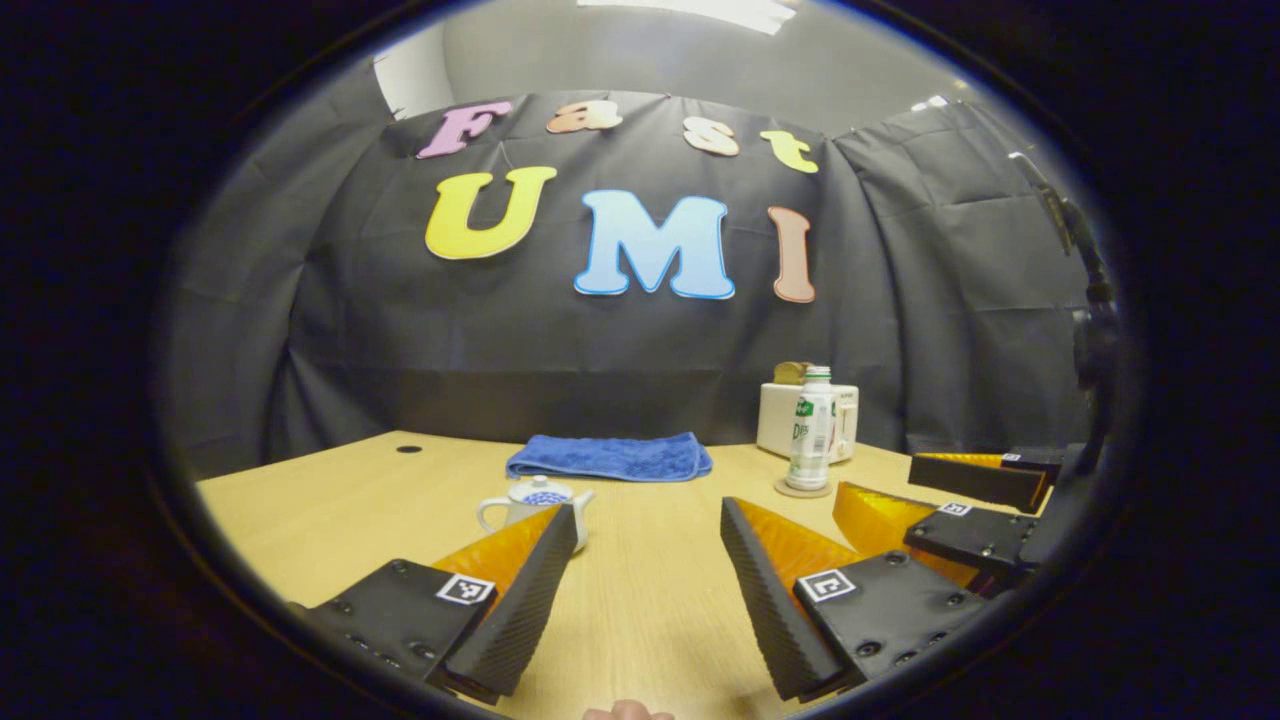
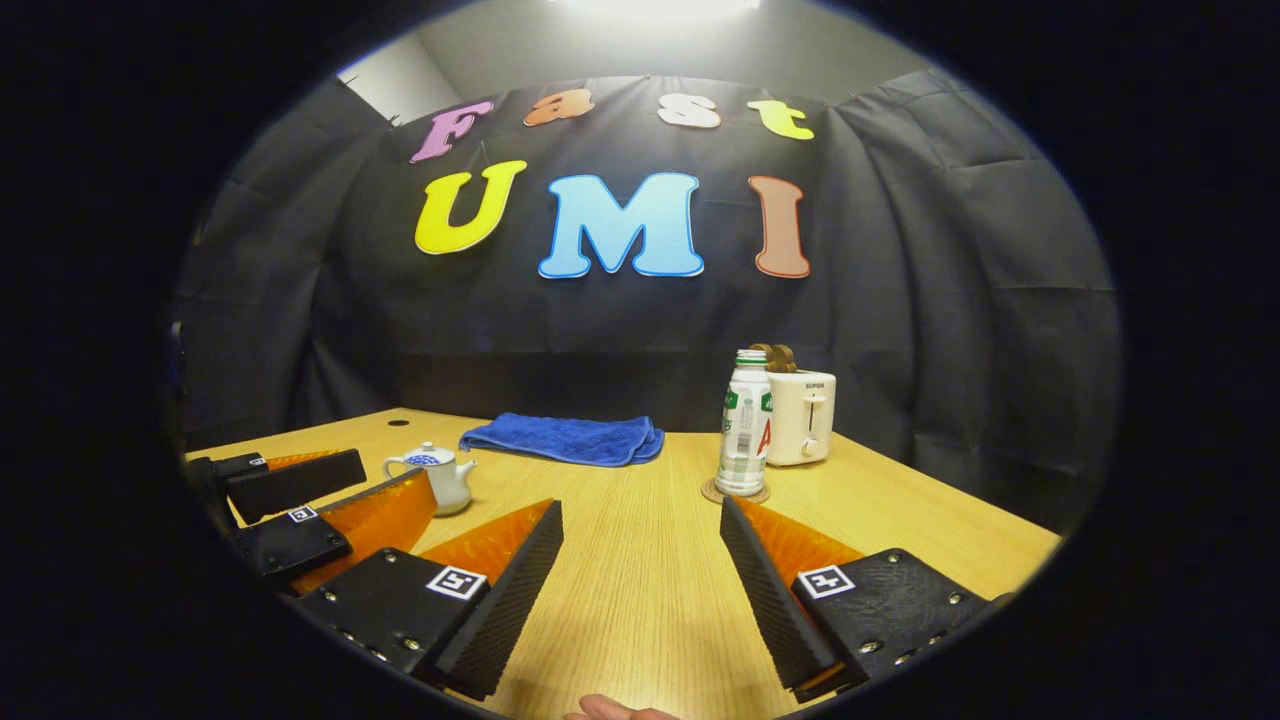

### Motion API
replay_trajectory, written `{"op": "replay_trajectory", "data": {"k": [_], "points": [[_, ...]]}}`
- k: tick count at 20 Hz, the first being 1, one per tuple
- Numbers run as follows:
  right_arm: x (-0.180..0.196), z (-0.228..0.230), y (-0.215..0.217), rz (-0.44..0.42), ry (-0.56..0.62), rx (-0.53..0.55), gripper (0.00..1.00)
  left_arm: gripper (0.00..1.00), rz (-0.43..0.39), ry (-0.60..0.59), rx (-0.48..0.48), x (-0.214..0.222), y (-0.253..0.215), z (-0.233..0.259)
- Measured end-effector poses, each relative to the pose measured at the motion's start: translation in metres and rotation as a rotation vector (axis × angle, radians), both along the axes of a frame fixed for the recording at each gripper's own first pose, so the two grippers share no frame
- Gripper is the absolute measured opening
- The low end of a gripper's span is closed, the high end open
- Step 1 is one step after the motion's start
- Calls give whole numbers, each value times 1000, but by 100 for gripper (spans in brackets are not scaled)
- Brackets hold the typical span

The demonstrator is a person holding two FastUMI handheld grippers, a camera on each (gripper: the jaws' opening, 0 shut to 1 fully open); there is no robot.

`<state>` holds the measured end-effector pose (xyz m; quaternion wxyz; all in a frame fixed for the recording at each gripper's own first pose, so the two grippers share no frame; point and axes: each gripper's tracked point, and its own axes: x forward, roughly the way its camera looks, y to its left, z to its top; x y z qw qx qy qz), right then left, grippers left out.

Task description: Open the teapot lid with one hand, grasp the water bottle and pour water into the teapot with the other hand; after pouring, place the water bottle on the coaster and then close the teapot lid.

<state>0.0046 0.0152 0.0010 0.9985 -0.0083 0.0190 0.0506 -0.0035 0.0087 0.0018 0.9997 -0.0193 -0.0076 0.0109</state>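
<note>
Left tongs (image 1: 648, 520) wide open over the table (image 1: 650, 600), teapot (image 1: 535, 505) lid on, water bottle (image 1: 812, 430) upright on its coaster (image 1: 802, 489).

Left gripper (image 1: 648, 515) at bottom centre of left gripper view, fingers spread wide, holding nothing. Right gripper (image 2: 641, 510) same in right gripper view, also at right edge of left gripper view.

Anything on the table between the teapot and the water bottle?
No: in the right gripper view, bare table runs from the teapot to the water bottle; the blue towel lies farther back.
</note>
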Motion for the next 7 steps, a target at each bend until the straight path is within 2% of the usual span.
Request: {"op": "replay_trajectory", "data": {"k": [2,4,5,7], "points": [[-2,-5,-3,-19,14,18,98,99,22,11,51,-2,-4,0],[-5,0,-7,-40,-32,27,96,99,46,12,44,-8,-6,1],[-5,-2,-8,-41,-27,17,95,99,70,14,47,-2,-3,-2],[-7,-5,-6,-39,-25,22,95,100,67,18,42,-2,-5,-2]]}}
